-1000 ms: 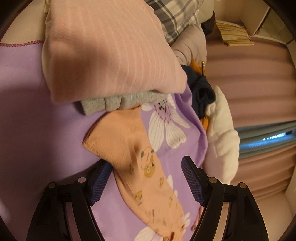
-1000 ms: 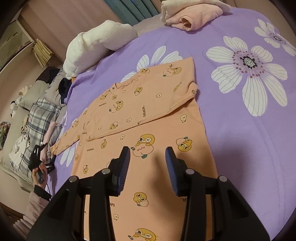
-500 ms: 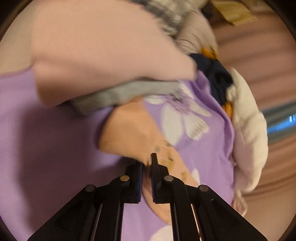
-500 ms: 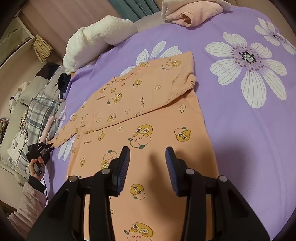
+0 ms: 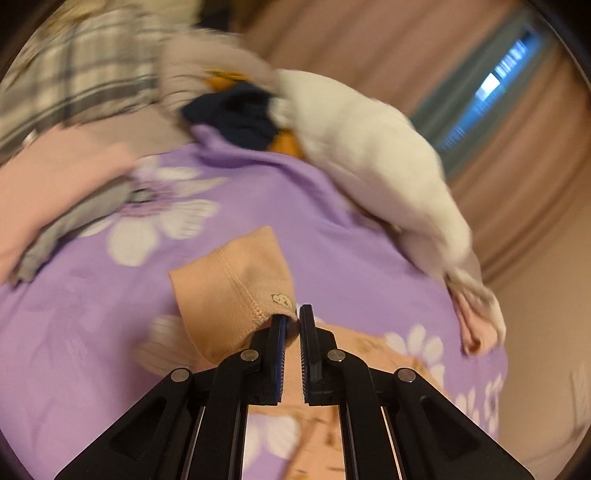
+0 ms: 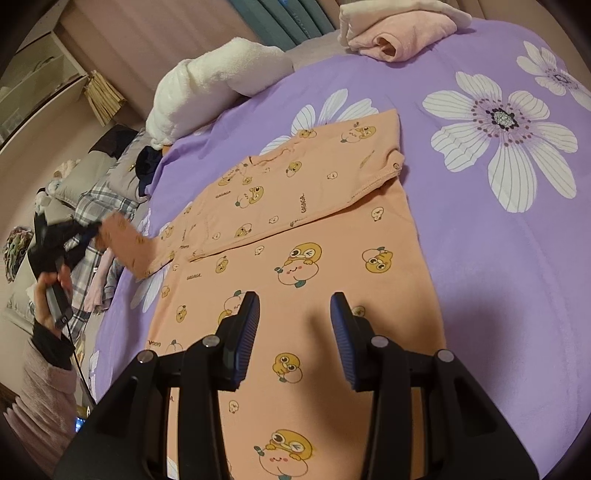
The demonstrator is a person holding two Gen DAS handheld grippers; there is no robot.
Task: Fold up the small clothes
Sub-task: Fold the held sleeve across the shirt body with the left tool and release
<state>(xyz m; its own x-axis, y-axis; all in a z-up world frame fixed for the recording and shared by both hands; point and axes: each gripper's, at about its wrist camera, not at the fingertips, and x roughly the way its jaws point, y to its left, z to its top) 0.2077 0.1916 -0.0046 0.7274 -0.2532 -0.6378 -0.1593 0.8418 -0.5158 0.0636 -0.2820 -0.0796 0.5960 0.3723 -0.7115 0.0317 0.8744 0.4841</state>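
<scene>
An orange child's shirt (image 6: pixel 295 236) with cartoon prints lies flat on the purple flowered bedspread (image 6: pixel 517 280), one sleeve folded across its chest. My left gripper (image 5: pixel 291 321) is shut on the cuff of the other sleeve (image 5: pixel 236 291) and holds it lifted off the bed; it also shows in the right wrist view (image 6: pixel 94 230) at the far left, with the sleeve (image 6: pixel 125 243) raised. My right gripper (image 6: pixel 293 325) is open and empty, hovering over the shirt's lower body.
A white fluffy pillow (image 6: pixel 207 85) and folded pink clothes (image 6: pixel 402 33) lie at the bed's far edge. A pile of plaid, grey and dark clothes (image 5: pixel 110 81) sits beside the bed's left side. Curtains (image 5: pixel 498 110) hang behind.
My left gripper closed on the sleeve cuff, then lifted it and swung it up and over toward the shirt's body. My right gripper stayed open over the shirt.
</scene>
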